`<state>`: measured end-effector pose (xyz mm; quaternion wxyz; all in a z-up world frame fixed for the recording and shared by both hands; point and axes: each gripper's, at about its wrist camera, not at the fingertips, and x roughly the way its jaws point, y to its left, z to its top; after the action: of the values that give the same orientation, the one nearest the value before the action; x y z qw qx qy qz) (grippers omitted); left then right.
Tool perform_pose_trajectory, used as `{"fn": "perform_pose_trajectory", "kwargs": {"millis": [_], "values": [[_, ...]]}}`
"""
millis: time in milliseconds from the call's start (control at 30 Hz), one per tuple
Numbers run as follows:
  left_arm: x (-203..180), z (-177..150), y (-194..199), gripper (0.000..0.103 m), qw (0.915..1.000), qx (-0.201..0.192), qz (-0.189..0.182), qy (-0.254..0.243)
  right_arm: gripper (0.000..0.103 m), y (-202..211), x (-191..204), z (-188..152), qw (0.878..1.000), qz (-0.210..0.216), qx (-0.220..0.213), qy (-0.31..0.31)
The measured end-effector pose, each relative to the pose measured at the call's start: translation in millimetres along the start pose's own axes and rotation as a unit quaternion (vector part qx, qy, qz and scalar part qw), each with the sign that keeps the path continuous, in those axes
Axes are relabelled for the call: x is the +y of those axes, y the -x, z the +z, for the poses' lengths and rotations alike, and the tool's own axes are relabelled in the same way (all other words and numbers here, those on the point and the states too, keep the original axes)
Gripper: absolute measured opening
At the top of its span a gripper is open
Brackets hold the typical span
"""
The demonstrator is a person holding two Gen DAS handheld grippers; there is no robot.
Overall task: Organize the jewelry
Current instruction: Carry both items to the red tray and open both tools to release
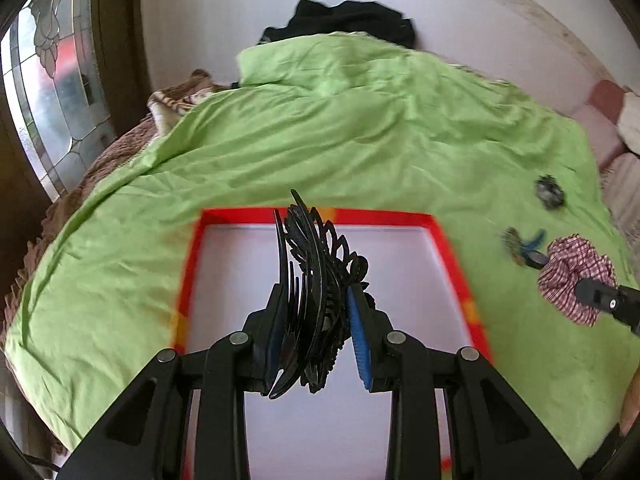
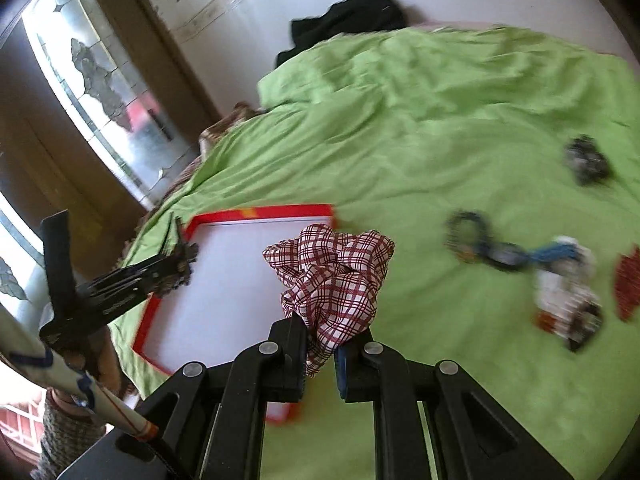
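In my left gripper (image 1: 316, 320) I hold one black hair claw (image 1: 316, 264), an openwork one with long teeth. The two fingers are closed on its sides only partly, because the clip is wide, and it stands upright between them above the tray (image 1: 440, 236). There is one tray, white inside with a red rim, and it lies flat on the green bedsheet (image 1: 320, 128). I see nothing lying on the part of its floor that is in view.

My right gripper (image 2: 320, 344) is almost fully closed and pinches one checked scrunchie (image 2: 332, 276), red and white, which bunches up above the fingertips. It hangs over the sheet just beside the right edge of the tray.

Further right on the sheet I count more pieces, all blurred: one dark round scrunchie (image 2: 588, 160), one small ring-shaped band (image 2: 468, 236) touching a blue piece (image 2: 560, 250), one white and dark bundle (image 2: 568, 300) and one red piece (image 2: 628, 284) at the edge. One black garment (image 1: 352, 20) lies at the far end of the bed.
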<state>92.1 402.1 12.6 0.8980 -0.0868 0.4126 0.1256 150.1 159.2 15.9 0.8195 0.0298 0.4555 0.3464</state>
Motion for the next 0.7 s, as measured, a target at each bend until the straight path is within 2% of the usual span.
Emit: {"fn": "perform_pose_trajectory", "kwargs": {"millis": [100, 267, 467, 600, 633, 667, 700], "values": [[13.3, 10.0, -19.2, 0.029, 0.9997, 0.009, 0.019, -0.009, 0.012, -47.4, 15.7, 14.3, 1.0, 0.007, 0.026, -0.001], [28.7, 20.9, -53.5, 0.029, 0.9988, 0.031, 0.036, -0.014, 0.012, -103.4, 28.1, 26.4, 0.998, 0.005, 0.056, 0.0], [42.5, 26.5, -80.7, 0.029, 0.9988, 0.042, 0.024, -0.001, 0.013, -141.0, 30.8, 35.0, 0.998, -0.006, 0.07, -0.006], [40.9, 27.8, -83.3, 0.031, 0.9989, 0.038, 0.026, -0.009, 0.018, -151.8, 32.1, 36.3, 0.997, -0.021, 0.071, 0.005], [40.6, 27.7, -82.5, 0.031, 0.9989, 0.037, 0.027, -0.011, 0.022, -153.4, 32.4, 36.6, 0.997, -0.024, 0.068, 0.008], [40.9, 27.6, -81.8, 0.031, 0.999, 0.035, 0.027, -0.01, 0.035, -154.4, 33.1, 36.3, 0.997, -0.027, 0.066, 0.012], [41.5, 27.2, -80.3, 0.031, 0.999, 0.034, 0.027, -0.008, 0.053, -153.9, 33.1, 36.2, 0.997, -0.033, 0.061, 0.014]]}}
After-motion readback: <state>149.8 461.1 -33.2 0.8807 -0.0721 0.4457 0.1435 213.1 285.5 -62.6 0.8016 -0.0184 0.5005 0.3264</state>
